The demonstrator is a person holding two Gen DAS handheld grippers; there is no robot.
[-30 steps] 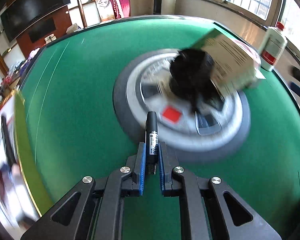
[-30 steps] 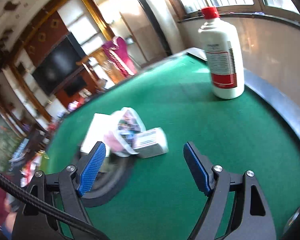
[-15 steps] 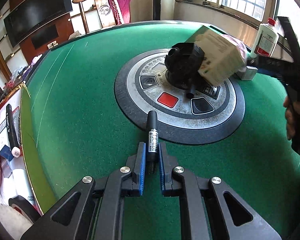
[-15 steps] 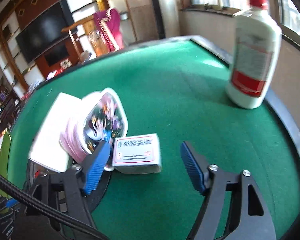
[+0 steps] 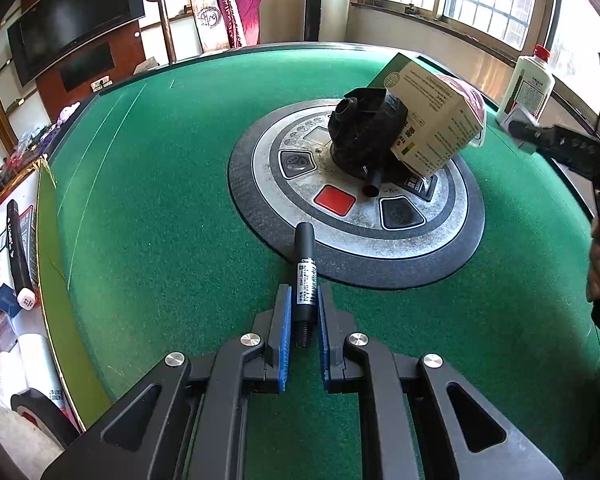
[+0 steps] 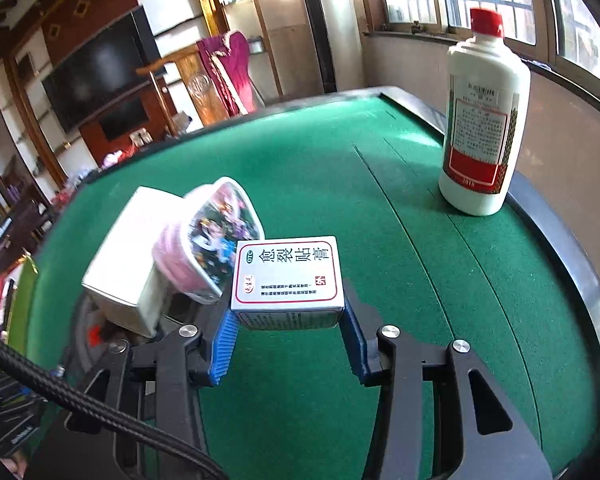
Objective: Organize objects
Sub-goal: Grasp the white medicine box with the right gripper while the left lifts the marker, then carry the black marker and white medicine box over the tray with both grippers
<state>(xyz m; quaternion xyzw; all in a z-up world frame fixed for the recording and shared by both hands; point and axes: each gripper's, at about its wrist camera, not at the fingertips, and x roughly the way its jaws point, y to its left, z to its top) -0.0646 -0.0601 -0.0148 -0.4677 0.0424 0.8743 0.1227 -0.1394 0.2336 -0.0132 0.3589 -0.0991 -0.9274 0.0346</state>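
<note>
My left gripper (image 5: 302,312) is shut on a black marker (image 5: 305,256), which points forward over the green felt table (image 5: 160,200) at the edge of the round grey control panel (image 5: 420,248). My right gripper (image 6: 286,320) is closing on a small white box with red print (image 6: 286,276). The box lies flat on the felt, and both blue pads touch its near corners. Just left of it, a pink-rimmed tub (image 6: 216,240) leans on a larger carton (image 6: 120,268). In the left wrist view that carton (image 5: 432,120) rests against a black round object (image 5: 364,128) on the panel.
A white bottle with a red cap (image 6: 480,136) stands near the table's raised rim at the right. A person's hand (image 5: 598,260) holds the right gripper at the left view's right edge. Boxes and another marker (image 5: 18,256) lie off the table's left side.
The right gripper moved in toward the small white box and its jaws narrowed until they flank it. The left gripper kept still with the marker.
</note>
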